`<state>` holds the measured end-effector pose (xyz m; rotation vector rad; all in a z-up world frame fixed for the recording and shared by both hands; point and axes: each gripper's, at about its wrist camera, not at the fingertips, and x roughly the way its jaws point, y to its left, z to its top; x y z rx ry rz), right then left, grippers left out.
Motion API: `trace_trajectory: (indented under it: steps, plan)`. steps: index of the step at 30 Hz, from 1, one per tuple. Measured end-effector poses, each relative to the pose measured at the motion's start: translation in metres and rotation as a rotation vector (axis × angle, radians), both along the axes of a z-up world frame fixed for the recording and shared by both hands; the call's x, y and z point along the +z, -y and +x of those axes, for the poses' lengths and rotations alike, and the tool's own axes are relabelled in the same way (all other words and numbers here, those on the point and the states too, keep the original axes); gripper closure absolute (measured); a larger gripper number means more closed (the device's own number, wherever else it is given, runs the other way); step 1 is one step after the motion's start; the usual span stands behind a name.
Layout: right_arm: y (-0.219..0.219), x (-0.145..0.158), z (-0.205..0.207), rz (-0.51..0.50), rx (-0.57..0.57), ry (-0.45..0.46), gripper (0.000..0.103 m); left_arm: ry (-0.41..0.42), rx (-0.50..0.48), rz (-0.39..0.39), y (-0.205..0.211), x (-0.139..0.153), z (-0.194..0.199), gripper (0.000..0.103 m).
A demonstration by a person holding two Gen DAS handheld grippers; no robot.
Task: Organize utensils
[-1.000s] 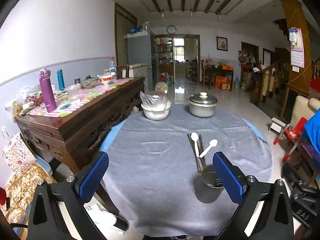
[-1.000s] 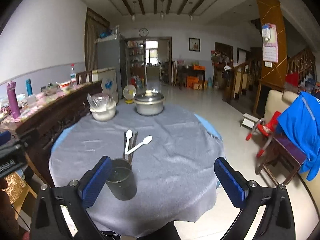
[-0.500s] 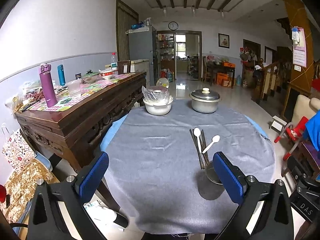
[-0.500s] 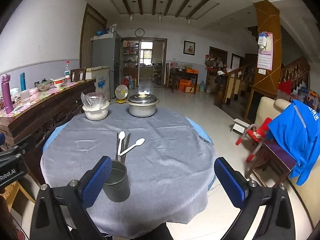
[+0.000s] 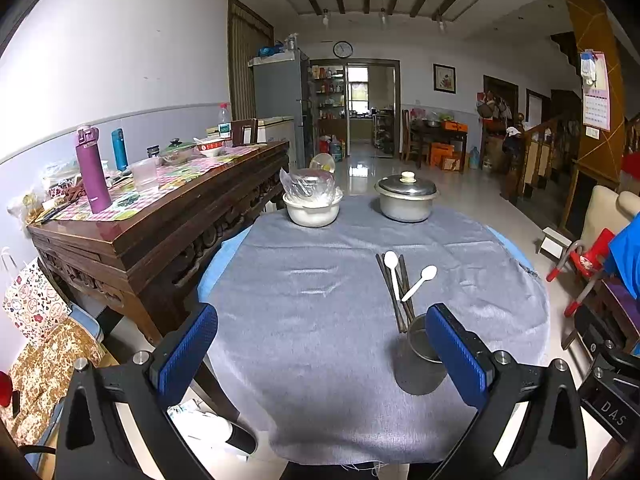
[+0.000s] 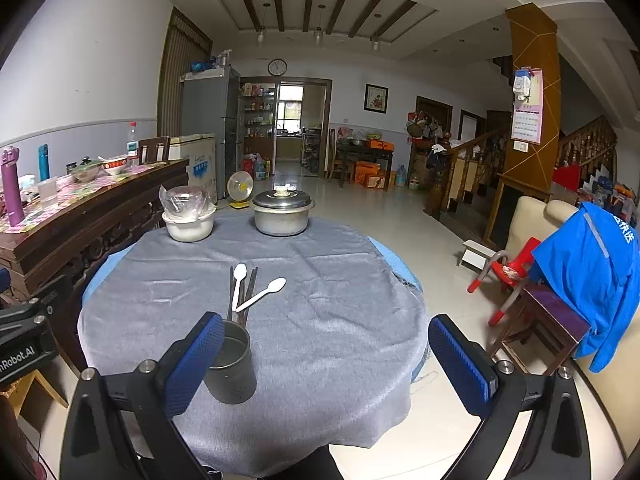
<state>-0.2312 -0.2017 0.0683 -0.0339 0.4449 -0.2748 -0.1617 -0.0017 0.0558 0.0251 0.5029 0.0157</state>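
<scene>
Our left gripper (image 5: 320,354) and right gripper (image 6: 326,364) both hang spread wide with nothing in them, at the near edge of the round table (image 6: 340,320). The metal holder (image 6: 232,368) stands upright just beside the right gripper's left finger, close to that edge. Past it two white spoons (image 6: 260,294) lie on dark chopsticks (image 6: 250,292), flat on the grey cloth. We see bare cloth to either side; a bowl (image 6: 188,228) and lidded pot (image 6: 282,214) sit at the far rim
</scene>
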Motion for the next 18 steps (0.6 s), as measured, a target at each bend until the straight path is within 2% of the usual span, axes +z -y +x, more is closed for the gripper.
trace_trajectory:
  steps: [18]
  plan:
    - [-0.0047, 0.0008, -0.0033, 0.008, 0.008, 0.0, 0.0, -0.017, 0.004, 0.001, -0.0017, -0.0063, -0.0002, 0.0]
